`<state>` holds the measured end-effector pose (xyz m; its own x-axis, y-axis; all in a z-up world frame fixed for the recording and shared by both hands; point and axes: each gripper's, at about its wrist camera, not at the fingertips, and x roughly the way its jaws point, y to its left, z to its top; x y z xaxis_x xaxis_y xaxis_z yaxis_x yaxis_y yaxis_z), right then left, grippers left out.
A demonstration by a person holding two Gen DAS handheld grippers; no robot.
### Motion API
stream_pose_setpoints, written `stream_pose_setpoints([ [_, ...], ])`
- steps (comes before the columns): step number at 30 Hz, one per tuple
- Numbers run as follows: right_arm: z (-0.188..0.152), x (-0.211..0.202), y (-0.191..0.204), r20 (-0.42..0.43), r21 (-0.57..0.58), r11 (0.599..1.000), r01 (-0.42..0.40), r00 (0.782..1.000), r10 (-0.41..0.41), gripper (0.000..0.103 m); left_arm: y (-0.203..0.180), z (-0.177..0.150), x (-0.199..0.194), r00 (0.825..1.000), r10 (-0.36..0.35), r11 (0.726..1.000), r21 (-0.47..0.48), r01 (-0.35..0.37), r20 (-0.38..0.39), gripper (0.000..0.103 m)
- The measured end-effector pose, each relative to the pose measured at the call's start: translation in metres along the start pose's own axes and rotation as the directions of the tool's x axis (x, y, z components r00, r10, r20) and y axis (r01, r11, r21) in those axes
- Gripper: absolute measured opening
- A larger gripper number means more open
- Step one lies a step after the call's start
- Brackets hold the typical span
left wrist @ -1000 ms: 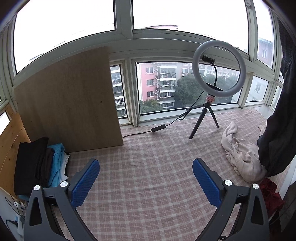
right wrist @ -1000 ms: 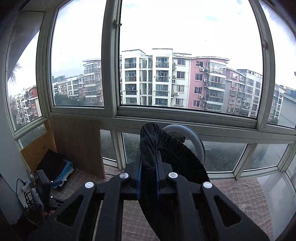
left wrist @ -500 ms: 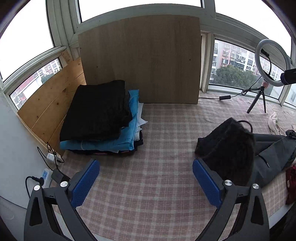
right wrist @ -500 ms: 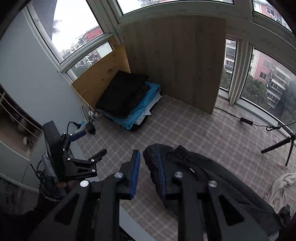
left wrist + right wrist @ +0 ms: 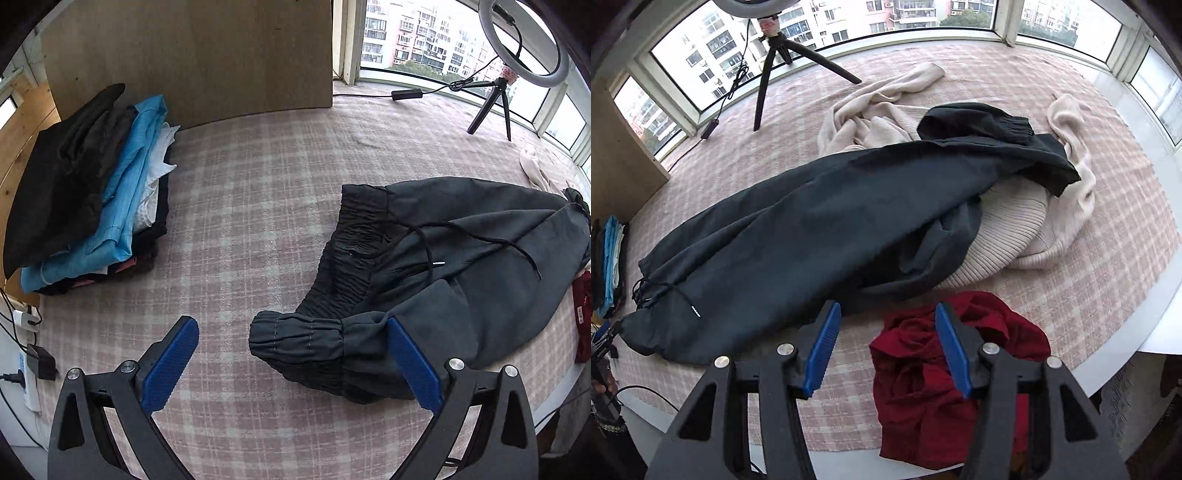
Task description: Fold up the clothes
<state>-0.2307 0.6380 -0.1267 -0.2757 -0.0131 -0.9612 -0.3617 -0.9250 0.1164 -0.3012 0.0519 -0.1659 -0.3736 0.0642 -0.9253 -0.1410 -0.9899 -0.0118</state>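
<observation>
Lying spread across the pink checked surface point(image 5: 258, 192), the dark grey trousers point(image 5: 461, 266) stretch from a cuffed leg end near the left tongs point(image 5: 291, 363) to the far side, with the elastic waistband and a black drawstring showing on top. The left tongs hang above the surface with their blue pads wide apart, holding nothing; the gathered cuff lies between and just beyond them, though whether the right pad touches the cloth I cannot tell.

From the right wrist view, the right tongs point(image 5: 888, 349) are also parted and empty, hovering over a crumpled red garment point(image 5: 934, 373) at the near edge. The same trousers point(image 5: 812, 225) run across the middle, their upper leg draped over a cream ribbed sweater point(image 5: 1015, 236).

At the left of the surface sits a stack of folded clothes point(image 5: 88, 195), black on top, then blue and white, against a wooden board point(image 5: 192, 55). A ring light on a small tripod point(image 5: 491, 107) stands by the windows, its cable trailing along the sill.
</observation>
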Motion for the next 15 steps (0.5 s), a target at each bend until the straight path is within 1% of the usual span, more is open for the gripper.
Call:
stream_pose_setpoints([
  [1, -0.002, 0.007, -0.016, -0.01, 0.039, 0.999, 0.002, 1.0, -0.002, 0.053, -0.004, -0.001, 0.003, 1.0, -0.019, 1.0, 0.014, 0.019, -0.014, 0.101],
  [2, -0.001, 0.014, -0.023, -0.016, 0.069, 0.997, -0.021, 1.0, 0.022, 0.053, -0.01, -0.003, 0.006, 0.999, -0.035, 0.999, 0.036, 0.036, -0.025, 0.097],
  [3, 0.001, 0.02, -0.026, -0.017, 0.091, 0.995, -0.045, 0.999, 0.047, 0.053, -0.015, -0.004, 0.009, 0.998, -0.051, 0.997, 0.057, 0.053, -0.036, 0.089],
  [4, 0.005, 0.025, -0.025, -0.018, 0.105, 0.993, -0.06, 0.998, 0.062, 0.053, -0.02, -0.006, 0.01, 0.998, -0.045, 0.996, 0.078, 0.049, -0.042, 0.067],
  [5, 0.01, 0.029, -0.024, -0.019, 0.119, 0.99, -0.074, 0.997, 0.077, 0.053, -0.025, -0.007, 0.011, 0.998, -0.03, 0.994, 0.099, 0.035, -0.046, 0.048],
  [6, 0.017, 0.034, -0.021, -0.015, 0.126, 0.989, -0.081, 0.996, 0.084, 0.053, -0.026, -0.008, 0.009, 0.999, -0.029, 0.993, 0.11, 0.034, -0.044, 0.048],
  [8, 0.033, 0.04, -0.017, 0.003, 0.145, 0.986, -0.086, 0.996, 0.087, 0.053, -0.027, -0.011, 0.005, 0.999, -0.039, 0.992, 0.122, 0.044, -0.037, 0.046],
  [10, 0.05, 0.043, -0.014, 0.026, 0.18, 0.979, -0.095, 0.995, 0.092, 0.053, -0.023, -0.013, -0.002, 0.999, -0.041, 0.993, 0.114, 0.044, -0.026, 0.045],
  [12, 0.066, 0.043, -0.005, 0.055, 0.197, 0.977, -0.086, 0.996, 0.076, 0.053, -0.016, -0.015, -0.01, 0.999, -0.049, 0.994, 0.102, 0.051, -0.019, 0.043],
  [14, 0.081, 0.047, 0.004, 0.054, 0.198, 0.977, -0.083, 0.996, 0.074, 0.057, -0.01, -0.018, -0.018, 0.998, -0.054, 0.994, 0.091, 0.055, -0.009, 0.043],
  [15, 0.088, 0.049, 0.008, 0.053, 0.198, 0.977, -0.082, 0.996, 0.072, 0.057, -0.007, -0.019, -0.021, 0.998, -0.055, 0.995, 0.086, 0.055, -0.006, 0.043],
])
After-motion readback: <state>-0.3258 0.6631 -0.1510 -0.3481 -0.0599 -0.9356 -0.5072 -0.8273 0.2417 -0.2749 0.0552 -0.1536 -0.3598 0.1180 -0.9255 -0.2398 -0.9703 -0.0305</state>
